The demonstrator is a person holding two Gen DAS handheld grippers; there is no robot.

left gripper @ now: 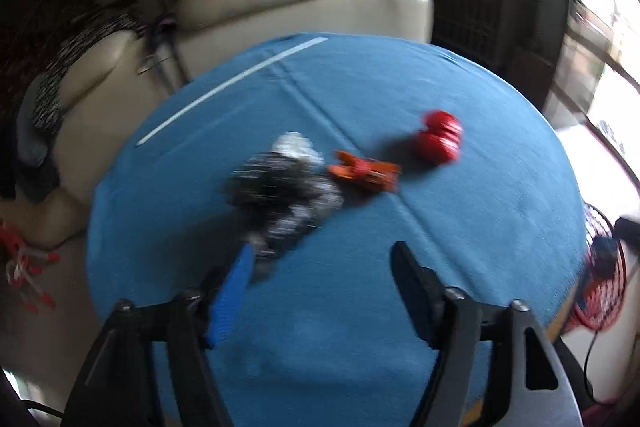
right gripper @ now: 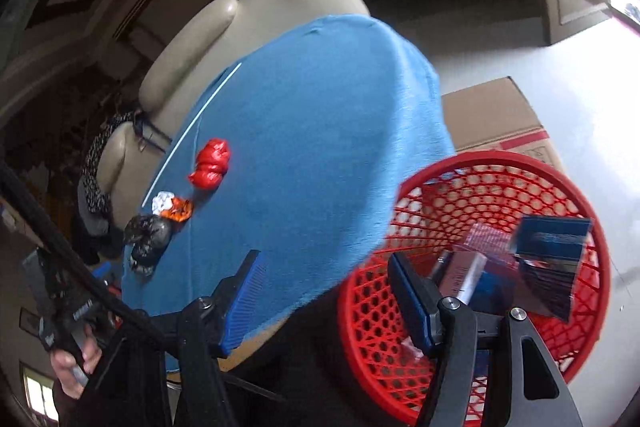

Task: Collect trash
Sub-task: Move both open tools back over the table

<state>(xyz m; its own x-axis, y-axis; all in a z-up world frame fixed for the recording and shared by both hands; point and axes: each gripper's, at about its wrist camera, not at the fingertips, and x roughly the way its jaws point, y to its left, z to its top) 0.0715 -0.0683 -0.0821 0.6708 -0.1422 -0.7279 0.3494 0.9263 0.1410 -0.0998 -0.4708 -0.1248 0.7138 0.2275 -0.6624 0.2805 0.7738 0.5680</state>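
Note:
On the blue-covered table (left gripper: 360,307) lie a crumpled black bag (left gripper: 280,195), a white wad (left gripper: 294,147) behind it, an orange wrapper (left gripper: 366,173) and a red crumpled bag (left gripper: 440,141). My left gripper (left gripper: 320,259) is open and empty, low over the table, its left finger right by the black bag. My right gripper (right gripper: 324,263) is open and empty, over the table's near edge and the red mesh basket (right gripper: 480,167). The basket holds blue and silver packets (right gripper: 548,259). The same trash shows in the right wrist view: black bag (right gripper: 148,235), orange wrapper (right gripper: 180,209), red bag (right gripper: 212,163).
A beige sofa (left gripper: 256,11) stands behind the table. A cardboard box (right gripper: 492,119) sits on the floor behind the basket. The basket's edge shows at the right in the left wrist view (left gripper: 600,267). The person's hand holds the left gripper's handle (right gripper: 72,347).

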